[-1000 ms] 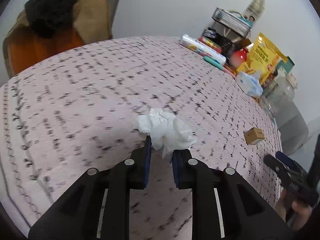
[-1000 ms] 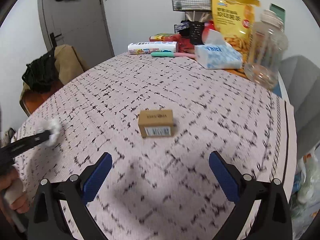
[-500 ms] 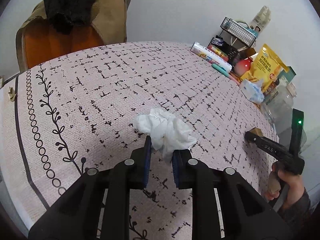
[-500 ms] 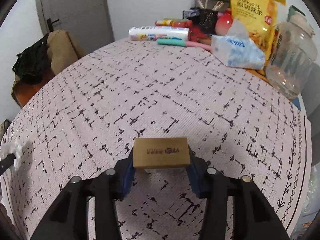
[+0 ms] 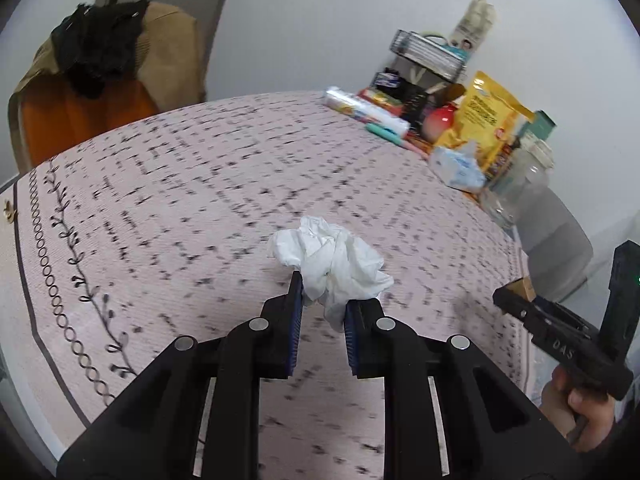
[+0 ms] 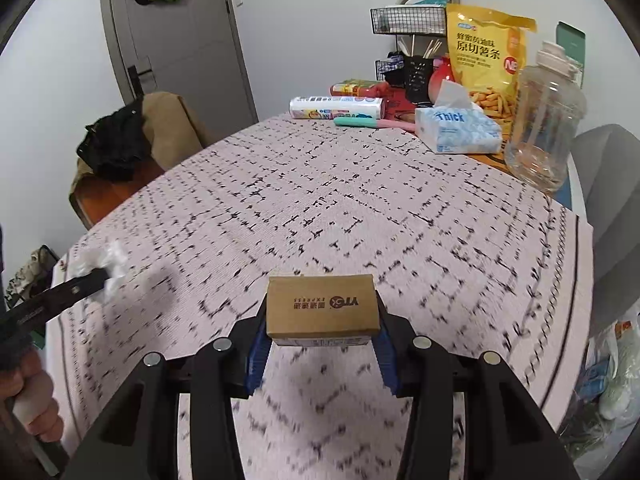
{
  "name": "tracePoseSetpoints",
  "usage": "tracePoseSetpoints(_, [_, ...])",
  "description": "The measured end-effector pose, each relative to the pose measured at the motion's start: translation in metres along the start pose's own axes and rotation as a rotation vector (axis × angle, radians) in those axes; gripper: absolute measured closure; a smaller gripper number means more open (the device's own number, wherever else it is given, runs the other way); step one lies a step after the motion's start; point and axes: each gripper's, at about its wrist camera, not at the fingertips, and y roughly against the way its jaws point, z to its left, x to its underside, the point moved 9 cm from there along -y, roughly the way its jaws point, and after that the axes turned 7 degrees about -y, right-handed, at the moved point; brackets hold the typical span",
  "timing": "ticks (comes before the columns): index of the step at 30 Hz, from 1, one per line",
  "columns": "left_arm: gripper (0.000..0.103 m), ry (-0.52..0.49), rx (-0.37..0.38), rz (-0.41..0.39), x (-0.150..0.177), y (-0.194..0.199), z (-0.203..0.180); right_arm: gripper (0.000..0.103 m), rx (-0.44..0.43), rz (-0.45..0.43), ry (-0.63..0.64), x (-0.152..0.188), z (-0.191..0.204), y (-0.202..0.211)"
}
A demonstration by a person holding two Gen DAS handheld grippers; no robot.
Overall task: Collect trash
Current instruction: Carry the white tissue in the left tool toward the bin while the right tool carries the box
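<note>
My left gripper [image 5: 322, 300] is shut on a crumpled white tissue [image 5: 332, 258] and holds it above the pink patterned tablecloth [image 5: 180, 184]. My right gripper [image 6: 322, 344] is shut on a small brown cardboard box [image 6: 322, 308] and holds it just above the cloth. The right gripper with the box corner also shows in the left wrist view [image 5: 520, 292] at the far right. The left gripper with the tissue shows in the right wrist view [image 6: 100, 268] at the far left.
At the table's far side stand a tissue pack [image 6: 456, 128], a clear plastic jar [image 6: 544, 120], a yellow snack bag [image 6: 484, 56], a wire rack [image 6: 408, 20] and a wrapped roll [image 6: 336, 108]. A chair with dark clothes [image 5: 100, 48] is behind the table. Plastic bags [image 6: 612, 372] lie on the floor at the right.
My right gripper closed on the cardboard box and lifted it off the cloth. My left gripper kept hold of the tissue and shifted over the table.
</note>
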Motion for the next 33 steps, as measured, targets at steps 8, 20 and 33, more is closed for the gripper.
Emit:
tracePoseSetpoints(8, [0.084, -0.081, 0.068, -0.027, -0.003, 0.014, -0.06, 0.058, -0.021, -0.059, -0.033, 0.01, -0.012, 0.055])
tracePoseSetpoints(20, [0.084, -0.196, 0.181, -0.003, 0.016, 0.015, -0.149, 0.058, 0.014, -0.152, -0.148, 0.03, -0.07, 0.122])
tracePoseSetpoints(33, [0.084, -0.3, 0.293, 0.085, 0.058, -0.014, -0.246, 0.058, 0.141, -0.165, -0.378, 0.091, -0.192, 0.162])
